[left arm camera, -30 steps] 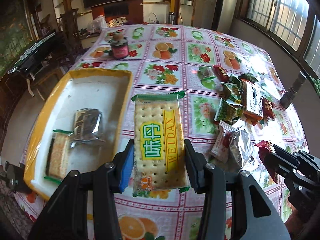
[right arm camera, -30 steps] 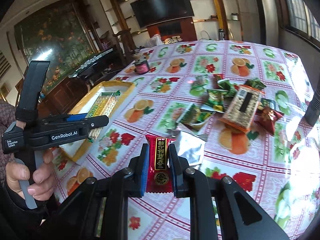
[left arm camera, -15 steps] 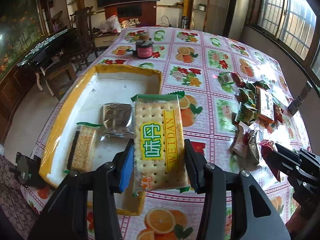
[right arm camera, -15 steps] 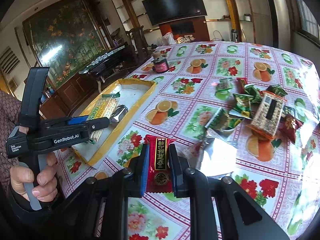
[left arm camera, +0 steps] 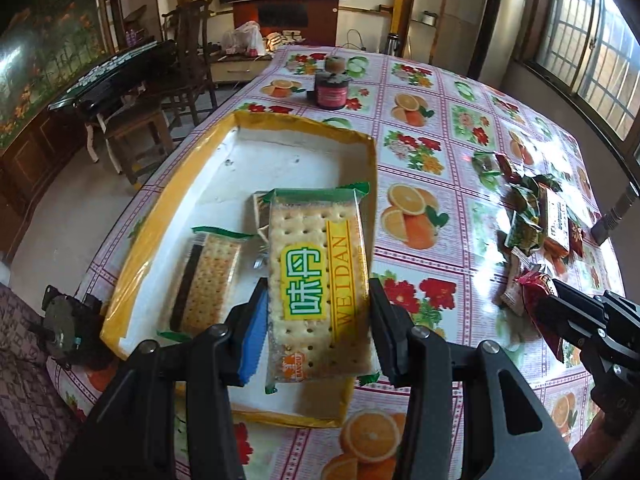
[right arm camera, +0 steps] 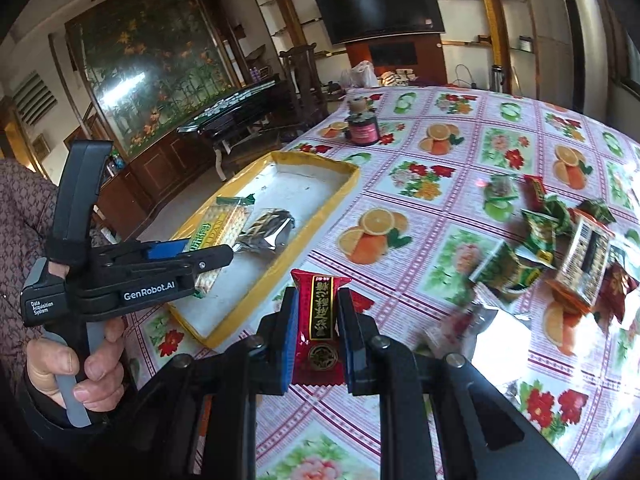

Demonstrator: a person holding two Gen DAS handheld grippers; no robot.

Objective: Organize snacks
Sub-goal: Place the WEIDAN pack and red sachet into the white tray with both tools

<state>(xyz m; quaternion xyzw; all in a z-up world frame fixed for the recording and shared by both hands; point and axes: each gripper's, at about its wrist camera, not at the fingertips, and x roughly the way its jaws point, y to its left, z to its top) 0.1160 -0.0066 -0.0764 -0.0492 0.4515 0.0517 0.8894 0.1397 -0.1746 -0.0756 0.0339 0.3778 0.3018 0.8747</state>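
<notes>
Left tongs (left arm camera: 318,316) round cracker pack (left arm camera: 318,280)

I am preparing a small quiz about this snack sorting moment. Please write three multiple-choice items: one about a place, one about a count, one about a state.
1. Where is the dark jar?
A. in the tray
B. on the tablecloth beyond the tray
C. in a claw

2. How many packets lie in the yellow-rimmed tray?
A. two
B. none
C. five

3. What is the right claw doing?
A. open and empty
B. shut on a red packet
C. shut on the jar

Answers:
1 B, the jar stands past the tray's far rim.
2 A, a cracker packet and a silver packet lie there.
3 B, its pads press the red packet.
</notes>
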